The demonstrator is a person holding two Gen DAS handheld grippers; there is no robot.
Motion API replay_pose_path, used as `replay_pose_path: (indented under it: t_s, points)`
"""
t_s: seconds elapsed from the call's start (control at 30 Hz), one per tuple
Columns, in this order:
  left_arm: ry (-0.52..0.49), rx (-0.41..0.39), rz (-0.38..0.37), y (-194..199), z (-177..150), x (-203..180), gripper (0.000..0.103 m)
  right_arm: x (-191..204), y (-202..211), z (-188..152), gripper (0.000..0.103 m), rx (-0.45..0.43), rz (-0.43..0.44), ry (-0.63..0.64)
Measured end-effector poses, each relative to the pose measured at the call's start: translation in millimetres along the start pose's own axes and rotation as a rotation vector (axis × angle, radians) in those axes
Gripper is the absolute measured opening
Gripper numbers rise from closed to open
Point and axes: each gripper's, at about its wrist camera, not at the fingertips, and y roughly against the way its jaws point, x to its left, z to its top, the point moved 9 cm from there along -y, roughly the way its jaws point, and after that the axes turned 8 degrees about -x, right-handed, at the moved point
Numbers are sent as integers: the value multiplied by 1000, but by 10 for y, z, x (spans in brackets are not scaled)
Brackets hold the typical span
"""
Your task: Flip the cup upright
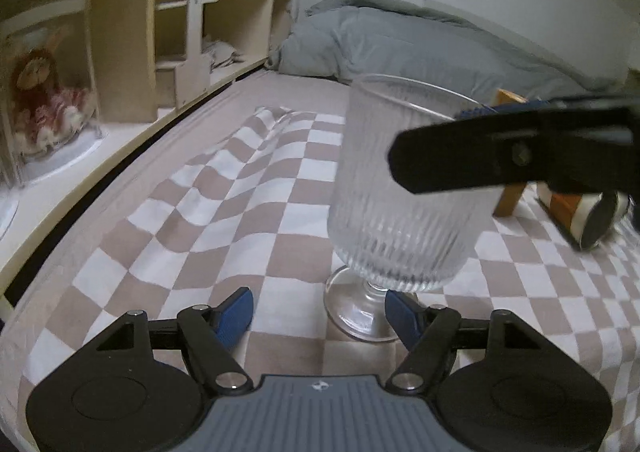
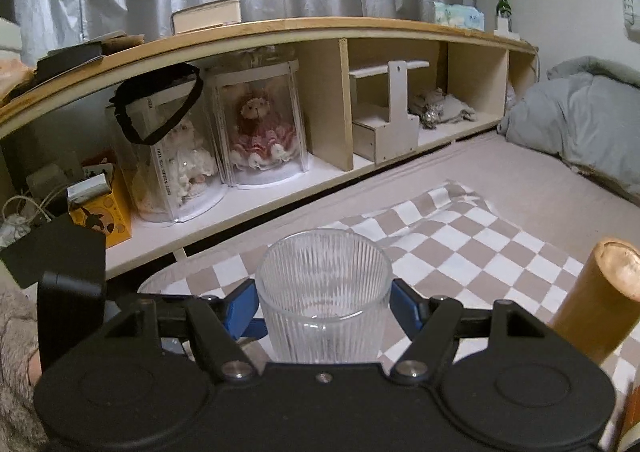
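A: Left wrist view: ribbed glass cup (image 1: 404,187) stands upright, foot down on the checkered cloth (image 1: 208,187), leaning slightly. Left gripper (image 1: 320,312) fingers spread wide, nothing between the pads; the right pad (image 1: 402,316) sits just beside the cup's foot, touching or not, cannot tell.

B: Right gripper?

A: Right gripper (image 1: 472,131) comes in from the right in that view, black finger across the bowl of the cup near the rim. Right wrist view shows it better: right gripper (image 2: 323,302) has a blue pad (image 2: 242,308) on each side of the cup (image 2: 323,292), pressed to the glass, clamped on the bowl. Open mouth faces up.

B: Surroundings?

A: Cloth lies on a beige bed (image 2: 500,167). Grey duvet (image 1: 400,39) bunched at the far end. Wooden shelf (image 2: 280,31) runs along the left side of the bed; doll in a clear case (image 2: 260,123) in one compartment, small wooden caddy (image 2: 390,111) in the next. Green bottle (image 2: 503,3) on the shelf top, far end. Wooden post (image 2: 600,296) tilted at right, near the cup, apart from it.
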Motion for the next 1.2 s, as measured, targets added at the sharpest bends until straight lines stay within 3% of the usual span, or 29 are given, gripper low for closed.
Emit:
replay_pose_path:
  t_s: [0.53, 0.57, 0.63, 0.9, 1.0, 1.2]
  points:
    - [-23, 24, 5, 16, -21, -50, 73, 23, 30, -20, 73, 26, 1, 16]
    - [-14, 26, 6, 22, -9, -42, 73, 19, 31, -16, 74, 27, -2, 14]
    - [3, 23, -2, 70, 22, -47, 73, -5, 56, -3, 87, 14, -18, 2]
    - [-41, 8, -18, 401, 117, -211, 74, -142, 322, 19, 88, -35, -51, -57]
    - [-31, -2, -5, 551, 144, -242, 77, -181, 499, 19, 94, -65, -70, -70]
    - [-53, -69, 24, 854, 288, -372, 93, -281, 942, -3, 102, -120, -130, -94]
